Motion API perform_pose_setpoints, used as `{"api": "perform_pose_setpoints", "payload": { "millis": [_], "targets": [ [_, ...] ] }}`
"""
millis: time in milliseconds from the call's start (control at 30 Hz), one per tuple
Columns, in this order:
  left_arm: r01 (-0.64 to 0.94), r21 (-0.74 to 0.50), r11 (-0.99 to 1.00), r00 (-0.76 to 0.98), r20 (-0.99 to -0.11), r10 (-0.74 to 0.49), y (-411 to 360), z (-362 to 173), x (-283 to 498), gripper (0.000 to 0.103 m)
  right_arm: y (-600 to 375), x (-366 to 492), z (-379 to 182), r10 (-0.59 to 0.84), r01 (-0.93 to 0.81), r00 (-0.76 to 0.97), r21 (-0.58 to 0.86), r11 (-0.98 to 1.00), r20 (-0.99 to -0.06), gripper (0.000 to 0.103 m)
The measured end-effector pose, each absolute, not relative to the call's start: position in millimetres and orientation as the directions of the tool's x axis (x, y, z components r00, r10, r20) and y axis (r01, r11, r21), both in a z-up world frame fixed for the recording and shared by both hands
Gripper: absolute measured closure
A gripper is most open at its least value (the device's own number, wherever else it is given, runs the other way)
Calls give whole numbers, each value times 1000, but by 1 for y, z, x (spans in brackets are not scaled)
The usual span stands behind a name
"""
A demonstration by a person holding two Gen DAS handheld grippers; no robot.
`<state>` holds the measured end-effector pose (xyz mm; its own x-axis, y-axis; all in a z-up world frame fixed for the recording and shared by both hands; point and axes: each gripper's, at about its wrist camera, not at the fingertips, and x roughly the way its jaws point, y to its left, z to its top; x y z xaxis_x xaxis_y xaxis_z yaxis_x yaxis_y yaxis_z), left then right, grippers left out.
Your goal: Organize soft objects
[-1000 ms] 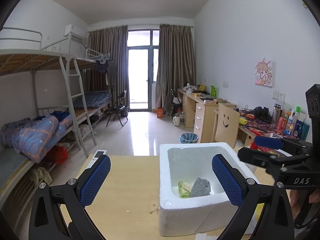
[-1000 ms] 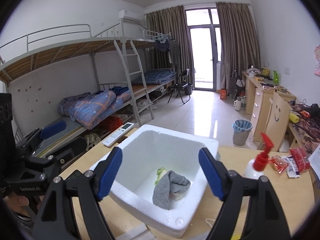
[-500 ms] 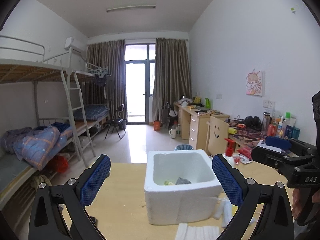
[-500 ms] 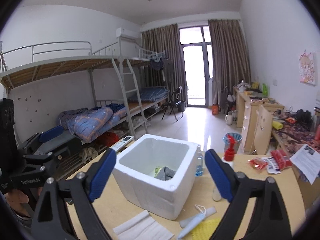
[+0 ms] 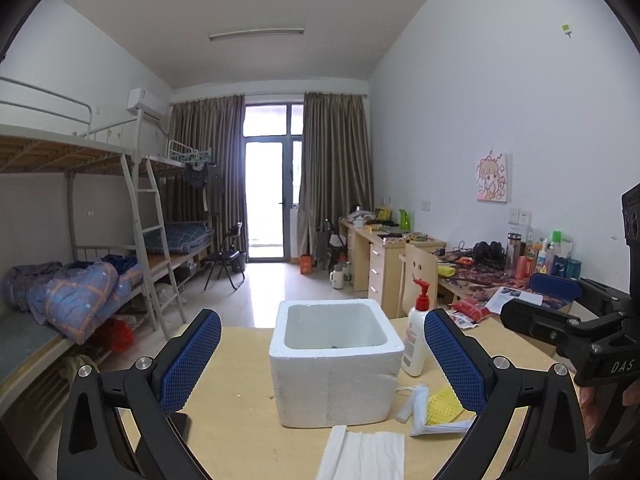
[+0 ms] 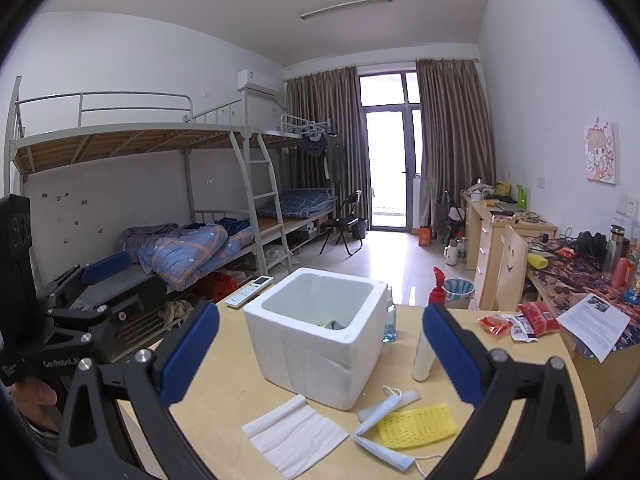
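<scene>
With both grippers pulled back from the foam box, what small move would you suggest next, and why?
Probably lower the right gripper, whose fingers are opening with nothing between them, toward the yellow foam net lying beside the face mask in front of the foam box. These soft items remain on the table, while the box already holds some.

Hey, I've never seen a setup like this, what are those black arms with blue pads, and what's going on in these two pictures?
Nobody's robot: a person holds hand-held tongs in each hand, each with a camera looking along its blue pads. One picture is from the left tongs, the other from the right tongs. Both are empty; the right ones are opening. On the wooden table stand a white foam box and a white pump bottle. In front lie a white tissue, a blue face mask and a yellow foam net.
</scene>
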<state>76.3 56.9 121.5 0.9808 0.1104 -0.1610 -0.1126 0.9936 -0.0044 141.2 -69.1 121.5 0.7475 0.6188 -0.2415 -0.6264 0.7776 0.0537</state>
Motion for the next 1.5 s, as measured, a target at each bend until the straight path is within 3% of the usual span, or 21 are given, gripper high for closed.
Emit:
{"api": "perform_pose_setpoints", "payload": {
  "millis": [300,700,1267,1500],
  "targets": [
    [-108,-5,994,984,-143,106,53,111,61,1,-77,121,110,619,-628,757,31,778,-211,0],
    [-113,-66,991,981,-169,101,50,56,46,1,-82,102,64,569,-579,795,18,815,-210,0],
    [-103,-42,994,992,-71,100,41,15,16,1,-104,85,19,540,-541,812,63,839,-221,0],
    [-110,-62,992,990,-101,104,45,-9,19,1,-105,81,2,560,-559,798,73,826,-225,0]
  ]
}}
